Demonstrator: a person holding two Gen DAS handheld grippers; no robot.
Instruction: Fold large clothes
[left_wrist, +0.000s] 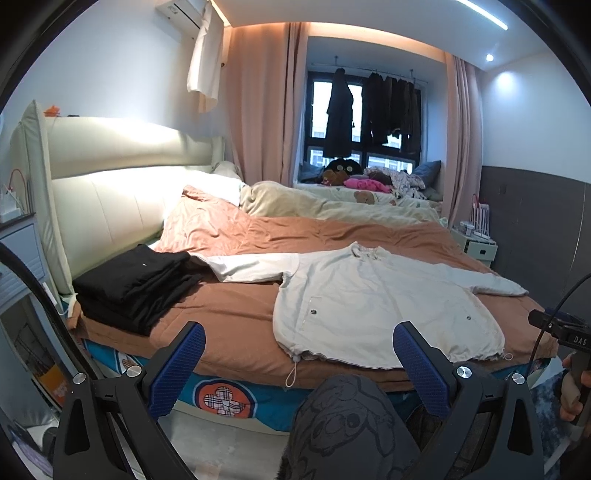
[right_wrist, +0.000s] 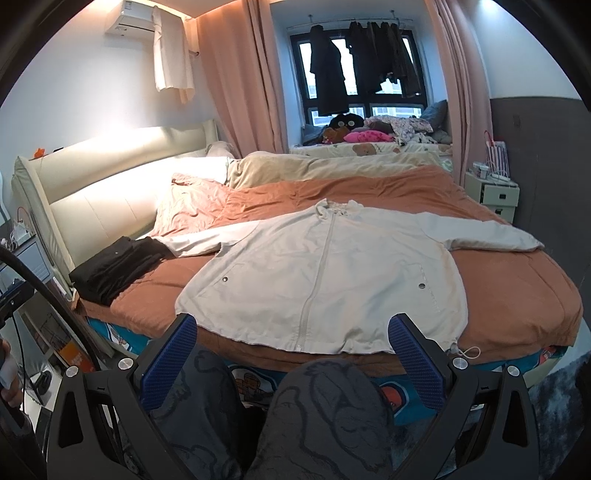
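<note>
While both claws hang at the near edge of the bed, neither touches any cloth. Left claw (left_wrist: 299, 363): blue-padded fingers (left_wrist: 177, 369) spread wide, nothing between them, held over the person's knee in grey cartoon-print trousers (left_wrist: 343, 417). Right claw (right_wrist: 291, 356): blue fingers (right_wrist: 415, 363) likewise spread wide and holding nothing, above the same trousers (right_wrist: 325, 413).

Bed, near edge: blue patterned sheet (left_wrist: 225, 397) showing under an orange-brown duvet (left_wrist: 229, 317).

Cream zip-up jacket (right_wrist: 325, 273): lies flat on the duvet, front side up, zip closed, hem toward the near edge with a drawstring toggle (right_wrist: 467, 352) hanging off at the right corner. Both sleeves are stretched out, one to the left and one to the right; the collar points far. Two dark snaps sit at the pockets.

Stack of folded black clothes (left_wrist: 133, 284): near-left part of the bed, beside the headboard, touching the cuff of the jacket's left sleeve.

Cream padded headboard (left_wrist: 110, 192): runs along the left side.

Farther: pink rumpled cover (right_wrist: 192, 210), beige blanket (right_wrist: 295, 166), then a window ledge with soft toys and a bright pink item (right_wrist: 367, 137).

White bedside cabinet (right_wrist: 495, 195): far right.

Dark garments (right_wrist: 328, 74): hanging on a rail before the window, between pink curtains (right_wrist: 240, 81).

White garment (right_wrist: 171, 51): hanging below the wall air conditioner (right_wrist: 129, 18), far left.
</note>
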